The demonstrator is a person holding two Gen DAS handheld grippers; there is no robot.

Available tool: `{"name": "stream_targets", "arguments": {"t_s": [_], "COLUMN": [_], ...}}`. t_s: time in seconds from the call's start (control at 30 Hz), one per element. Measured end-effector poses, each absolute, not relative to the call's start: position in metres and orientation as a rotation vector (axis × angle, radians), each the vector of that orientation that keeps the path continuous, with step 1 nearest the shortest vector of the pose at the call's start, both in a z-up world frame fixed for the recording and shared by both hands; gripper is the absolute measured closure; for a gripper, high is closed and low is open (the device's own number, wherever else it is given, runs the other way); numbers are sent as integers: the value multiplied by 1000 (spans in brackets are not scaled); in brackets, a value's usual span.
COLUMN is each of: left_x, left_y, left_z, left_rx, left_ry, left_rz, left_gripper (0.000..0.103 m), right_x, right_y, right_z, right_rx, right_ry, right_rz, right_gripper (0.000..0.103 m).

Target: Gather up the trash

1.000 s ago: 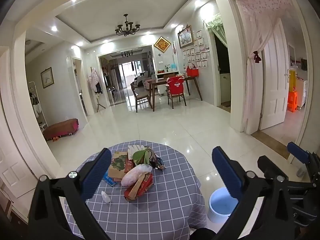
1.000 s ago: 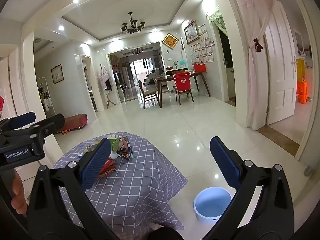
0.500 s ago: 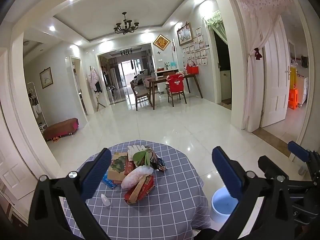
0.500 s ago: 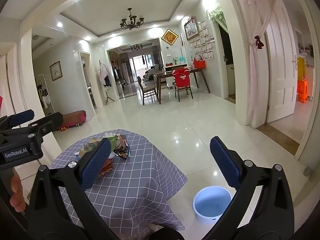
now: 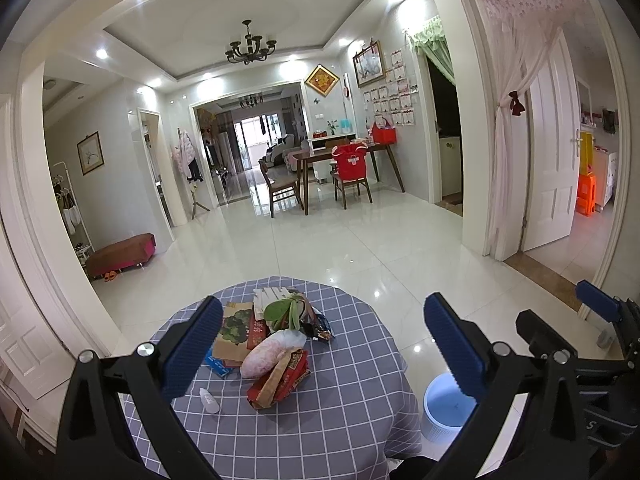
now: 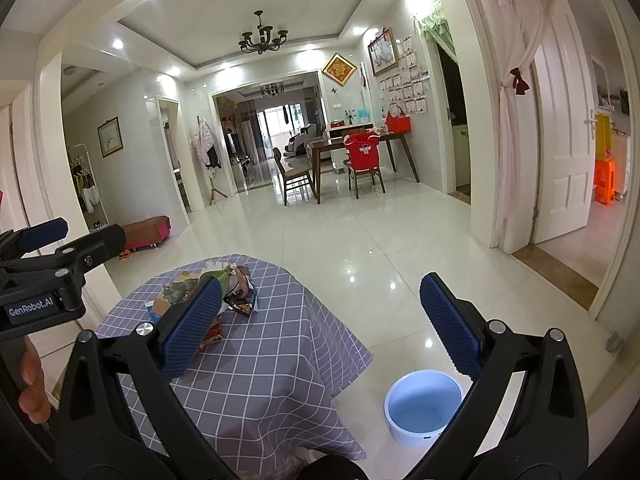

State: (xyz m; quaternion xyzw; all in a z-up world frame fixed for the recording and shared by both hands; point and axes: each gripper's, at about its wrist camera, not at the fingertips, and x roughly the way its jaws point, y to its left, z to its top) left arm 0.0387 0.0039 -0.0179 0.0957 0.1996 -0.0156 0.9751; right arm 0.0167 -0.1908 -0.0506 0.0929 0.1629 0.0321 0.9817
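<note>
Hiding trash pile (image 6: 224, 300): right fingers (image 6: 192, 328)

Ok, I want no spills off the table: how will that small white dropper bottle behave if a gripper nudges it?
The small white dropper bottle lies on its side, so it would probably roll. It looks light, likely skidding across the checked tablecloth. Its tapered tip may make it curve.

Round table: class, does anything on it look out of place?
Yes. A heap of trash, wrappers, paper bags and wilted leaves, is piled on the checked tablecloth, while the blue bin on the floor beside it looks empty.
</note>
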Motion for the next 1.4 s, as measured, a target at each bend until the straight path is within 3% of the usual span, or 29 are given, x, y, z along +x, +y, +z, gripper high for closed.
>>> {"name": "stream_targets", "arguments": {"t_s": [1.4], "left_x": [41], "left_y": [7], "left_z": [-20], "left_rx": [183], "left_ry": [414], "left_rz": [-26], "left_gripper": [4], "right_x": [25], "right_y": [-186], "right_z": [-59], "right_rx": [181], "right_ry": [352], "right_rz": [71], "right_gripper": [6]}}
